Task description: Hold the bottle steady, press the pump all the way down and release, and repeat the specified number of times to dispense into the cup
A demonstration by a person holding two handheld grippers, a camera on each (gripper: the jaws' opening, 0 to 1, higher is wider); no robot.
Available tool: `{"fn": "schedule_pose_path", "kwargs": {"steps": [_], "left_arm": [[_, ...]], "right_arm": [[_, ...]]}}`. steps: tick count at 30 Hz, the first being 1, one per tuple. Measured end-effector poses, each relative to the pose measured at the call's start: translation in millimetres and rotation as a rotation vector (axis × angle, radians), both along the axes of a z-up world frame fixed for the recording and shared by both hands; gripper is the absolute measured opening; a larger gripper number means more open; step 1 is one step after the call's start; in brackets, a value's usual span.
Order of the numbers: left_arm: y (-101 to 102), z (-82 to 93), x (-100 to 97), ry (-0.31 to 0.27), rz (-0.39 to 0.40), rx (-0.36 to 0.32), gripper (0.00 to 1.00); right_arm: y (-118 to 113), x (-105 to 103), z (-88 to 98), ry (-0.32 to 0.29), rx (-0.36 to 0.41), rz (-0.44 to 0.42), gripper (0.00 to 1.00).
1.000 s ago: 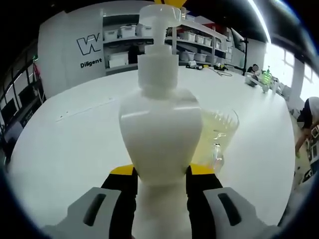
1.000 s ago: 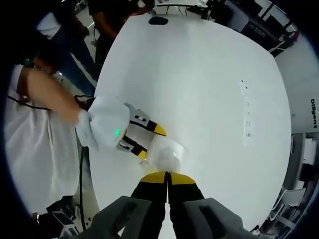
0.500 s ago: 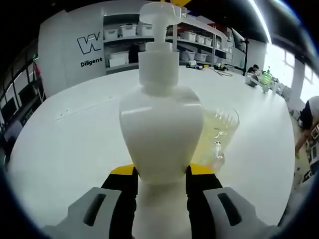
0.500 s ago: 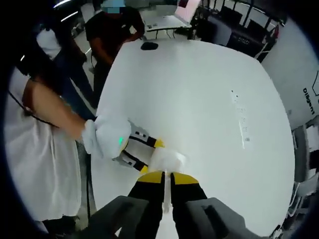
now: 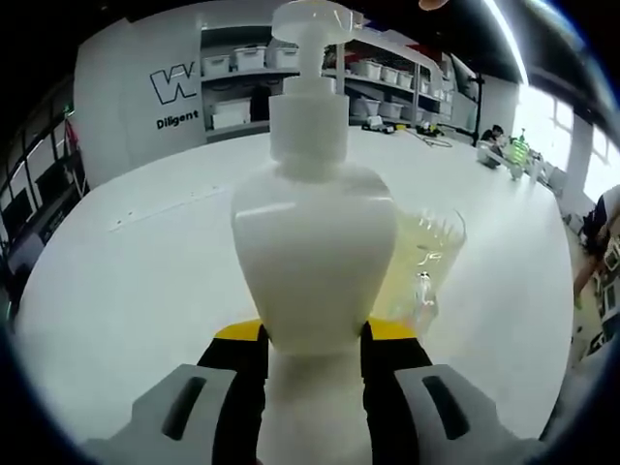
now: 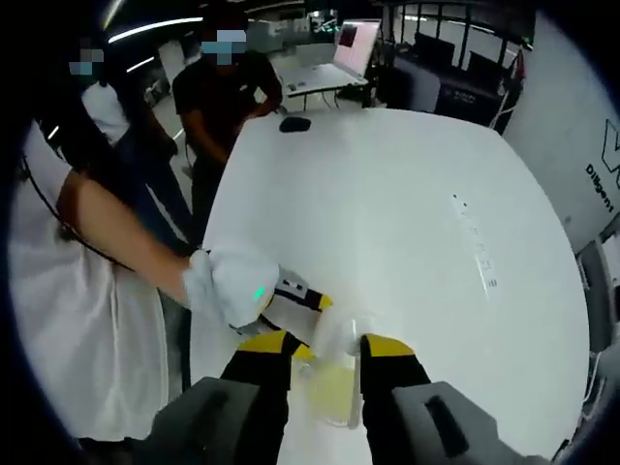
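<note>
The left gripper (image 5: 312, 351) is closed on the lower body of the white bottle (image 5: 312, 252), which stands upright on the white table (image 5: 145, 262). The pump (image 5: 312, 24) at the top of the bottle is raised. Just beside the bottle, on its right, stands the clear cup (image 5: 426, 266) with some yellowish liquid inside.

In the right gripper view, the right gripper (image 6: 324, 346) hangs above the bottle and the cup (image 6: 334, 392) with its jaws spread apart and nothing between them. At the far end of the table lies a small dark object (image 6: 291, 123).
</note>
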State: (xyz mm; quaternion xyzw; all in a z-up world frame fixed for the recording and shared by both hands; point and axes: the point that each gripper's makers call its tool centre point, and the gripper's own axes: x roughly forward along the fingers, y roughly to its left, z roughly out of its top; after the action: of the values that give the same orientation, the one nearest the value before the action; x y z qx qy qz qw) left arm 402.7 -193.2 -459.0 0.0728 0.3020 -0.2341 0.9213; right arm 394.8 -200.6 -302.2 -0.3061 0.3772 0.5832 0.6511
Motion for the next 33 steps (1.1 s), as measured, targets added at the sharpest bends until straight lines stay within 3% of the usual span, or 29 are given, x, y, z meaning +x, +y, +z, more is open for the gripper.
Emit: {"fn": "schedule_pose_path", "kwargs": {"steps": [4,7,9,10,14,15,16,18,19,20,23,24,25,26,27,28,30,31,32,33], "left_arm": [[1,-0.9,0.3,0.002,0.002,-0.002,0.36],[1,-1.2,-0.2,0.002,0.000,-0.001,0.36],[1,-1.5,-0.3,0.003,0.002,-0.002,0.36],[1,-1.6,-0.4,0.004,0.002,-0.002,0.36],[1,-2.3,-0.4,0.008,0.002,-0.002,0.36],[1,-2.5,-0.7,0.012,0.006,-0.008,0.36],[1,-2.6,-1.0,0.011,0.004,-0.004,0.36],[1,-2.7,1.0,0.013,0.003,-0.004,0.36],[0,-3.1,3.8,0.015,0.005,-0.005,0.35],[0,-3.3,4.0,0.016,0.006,-0.006,0.35],[0,-3.8,3.6,0.018,0.006,-0.005,0.35],[0,-4.5,3.4,0.019,0.008,-0.006,0.35],[0,-4.9,3.0,0.021,0.007,-0.004,0.35],[1,-5.2,2.8,0.023,0.006,-0.002,0.35],[1,-5.4,2.7,0.023,0.004,0.000,0.35],[1,-5.7,2.7,0.024,0.006,-0.001,0.35],[1,-5.9,2.8,0.022,0.004,0.002,0.35],[1,-6.0,2.7,0.021,0.005,0.002,0.35],[1,-5.9,2.6,0.021,0.005,0.002,0.35],[2,-5.9,2.9,0.019,0.006,0.003,0.35]], "right_arm": [[6,-8,3.6,0.050,0.113,-0.044,0.33],[5,-13,3.7,0.044,0.132,-0.020,0.39],[9,-19,5.3,0.051,0.182,-0.001,0.55],[12,-27,7.6,0.085,0.217,0.007,0.59],[10,-26,6.2,0.052,0.244,0.009,0.65],[12,-25,7.6,0.039,0.282,0.003,0.68],[13,-31,9.7,0.072,0.312,0.017,0.72],[16,-27,12.0,0.067,0.346,-0.017,0.94],[10,-30,2.8,0.087,0.334,-0.012,0.97],[11,-27,3.6,0.054,0.366,-0.013,0.98],[10,-32,5.2,0.090,0.436,-0.050,1.00],[12,-30,12.4,0.057,0.501,-0.036,1.00],[9,-33,14.8,0.092,0.525,-0.077,1.00],[8,-30,17.2,0.070,0.546,-0.083,1.00],[2,-33,12.7,0.082,0.521,-0.090,1.00],[2,-27,17.6,0.051,0.566,-0.122,1.00],[-3,-29,19.1,0.103,0.598,-0.173,1.00],[-5,-27,20.4,0.072,0.614,-0.164,1.00],[-8,-31,16.3,0.105,0.591,-0.180,1.00],[-9,-24,21.3,0.046,0.626,-0.193,1.00]]}}
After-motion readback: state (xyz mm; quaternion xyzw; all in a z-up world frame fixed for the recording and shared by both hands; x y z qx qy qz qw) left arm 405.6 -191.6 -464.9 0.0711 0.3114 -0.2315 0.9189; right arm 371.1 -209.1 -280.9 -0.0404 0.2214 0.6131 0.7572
